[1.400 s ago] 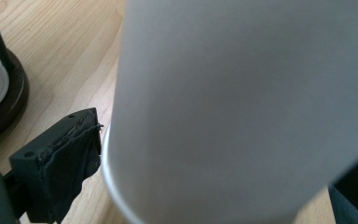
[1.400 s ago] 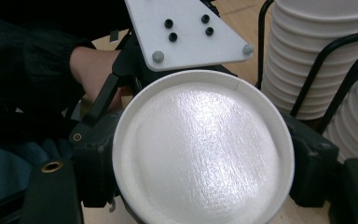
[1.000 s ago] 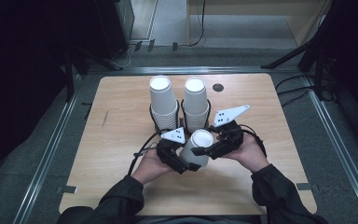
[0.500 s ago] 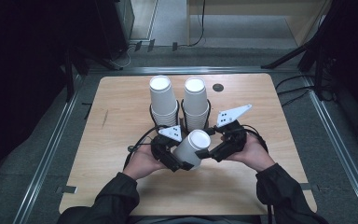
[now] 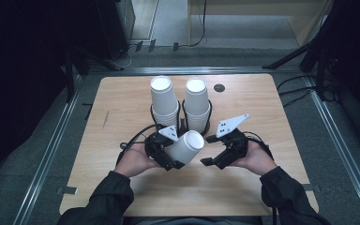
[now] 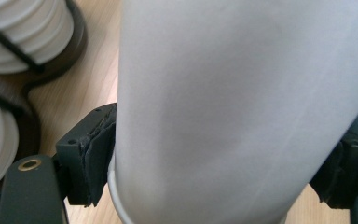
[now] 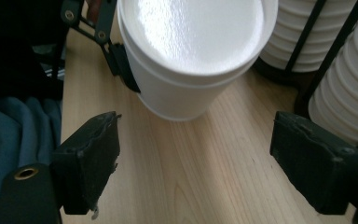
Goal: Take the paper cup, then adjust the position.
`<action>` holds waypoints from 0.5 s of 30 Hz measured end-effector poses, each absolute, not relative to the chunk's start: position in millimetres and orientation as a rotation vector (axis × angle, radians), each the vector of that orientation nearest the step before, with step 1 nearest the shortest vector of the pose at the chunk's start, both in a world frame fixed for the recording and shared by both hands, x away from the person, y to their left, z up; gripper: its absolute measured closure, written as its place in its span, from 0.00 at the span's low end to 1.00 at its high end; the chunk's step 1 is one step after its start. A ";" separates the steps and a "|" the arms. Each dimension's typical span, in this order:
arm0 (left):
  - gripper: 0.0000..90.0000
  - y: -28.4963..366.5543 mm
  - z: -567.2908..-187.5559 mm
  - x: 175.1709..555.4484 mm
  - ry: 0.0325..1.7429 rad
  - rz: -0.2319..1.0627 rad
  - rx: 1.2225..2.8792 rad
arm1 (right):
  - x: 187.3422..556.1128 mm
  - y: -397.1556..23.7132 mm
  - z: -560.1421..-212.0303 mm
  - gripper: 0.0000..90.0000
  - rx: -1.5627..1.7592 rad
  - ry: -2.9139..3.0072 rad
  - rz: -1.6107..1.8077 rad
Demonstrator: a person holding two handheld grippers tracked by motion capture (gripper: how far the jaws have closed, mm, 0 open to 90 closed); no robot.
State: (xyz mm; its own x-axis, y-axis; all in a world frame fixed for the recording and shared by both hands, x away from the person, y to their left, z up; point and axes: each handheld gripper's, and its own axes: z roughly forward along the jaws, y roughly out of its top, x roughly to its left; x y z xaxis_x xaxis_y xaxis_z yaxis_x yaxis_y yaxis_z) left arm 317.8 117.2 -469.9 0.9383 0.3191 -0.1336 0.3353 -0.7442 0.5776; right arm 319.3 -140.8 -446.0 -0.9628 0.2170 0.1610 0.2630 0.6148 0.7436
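Paper cup (image 5: 185, 146): tilted, grasped by left tool (image 5: 168, 152); right tool (image 5: 214, 154) at its 3 o'clock, jaws just opened, released; two cup stacks (image 5: 164, 101) at 12 o'clock; table (image 5: 122, 108).

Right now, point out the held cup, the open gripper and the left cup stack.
held cup (image 5: 186, 146), high view, on its side wall.
right gripper (image 5: 207, 150), high view, between its fingertips.
left cup stack (image 5: 164, 101), high view, on its side.
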 end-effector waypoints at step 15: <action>0.16 108.6 -483.8 320.8 0.495 -0.052 2.610 | 324.5 -139.3 -464.1 0.19 -0.381 -2.817 -1.207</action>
State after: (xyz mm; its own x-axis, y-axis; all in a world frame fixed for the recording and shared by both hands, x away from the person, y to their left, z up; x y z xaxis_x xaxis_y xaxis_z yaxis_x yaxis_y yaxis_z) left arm 320.8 108.6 -483.8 0.9339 0.3359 -0.1227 0.3539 -0.8196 0.4506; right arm 324.5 -139.3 -464.1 -0.9682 0.2038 0.1451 0.2456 0.6644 0.7058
